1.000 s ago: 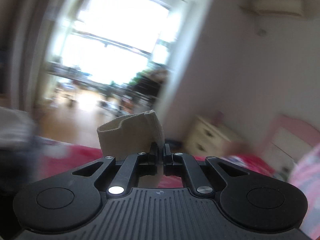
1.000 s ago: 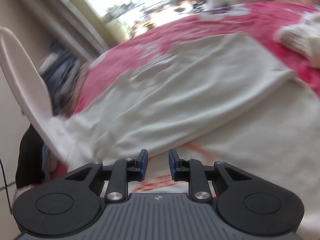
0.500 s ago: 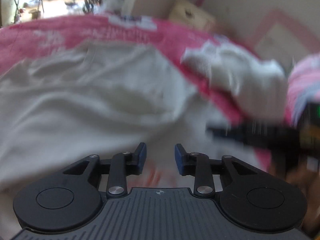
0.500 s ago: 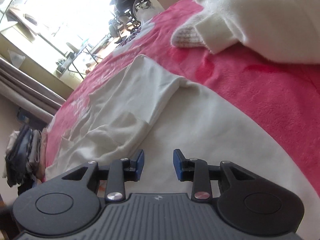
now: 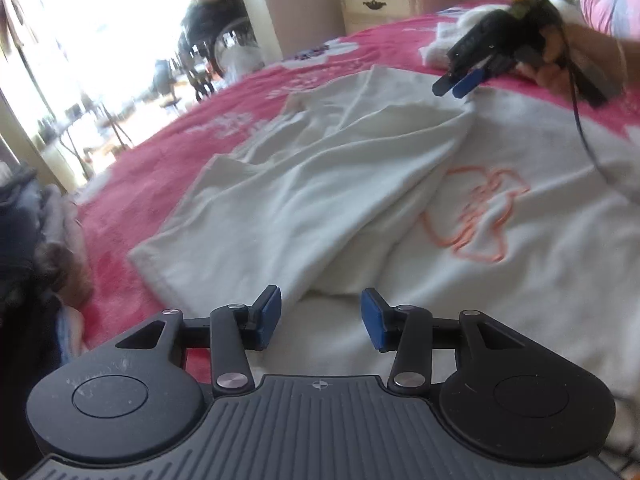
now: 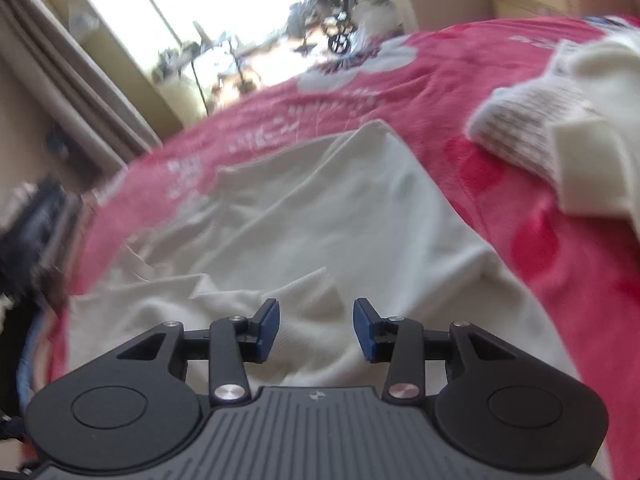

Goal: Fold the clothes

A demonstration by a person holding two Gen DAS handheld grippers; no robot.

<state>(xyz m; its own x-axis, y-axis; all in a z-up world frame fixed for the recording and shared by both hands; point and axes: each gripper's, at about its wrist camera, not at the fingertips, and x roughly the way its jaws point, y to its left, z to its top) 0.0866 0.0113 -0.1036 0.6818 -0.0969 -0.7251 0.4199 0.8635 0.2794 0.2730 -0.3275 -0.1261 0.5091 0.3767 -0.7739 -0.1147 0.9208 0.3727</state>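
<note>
White cotton shirt (image 5: 320, 184) lies spread on the pink bedspread (image 5: 160, 168); soft, light, floppy. My left gripper (image 5: 320, 316) and right gripper (image 6: 316, 328) just opened, empty. I'd pinch the folded sleeve edge.

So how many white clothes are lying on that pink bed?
2: a white shirt with an orange print, spread across the blanket, and a white knit sweater bunched beyond it. More may be hidden.
</note>
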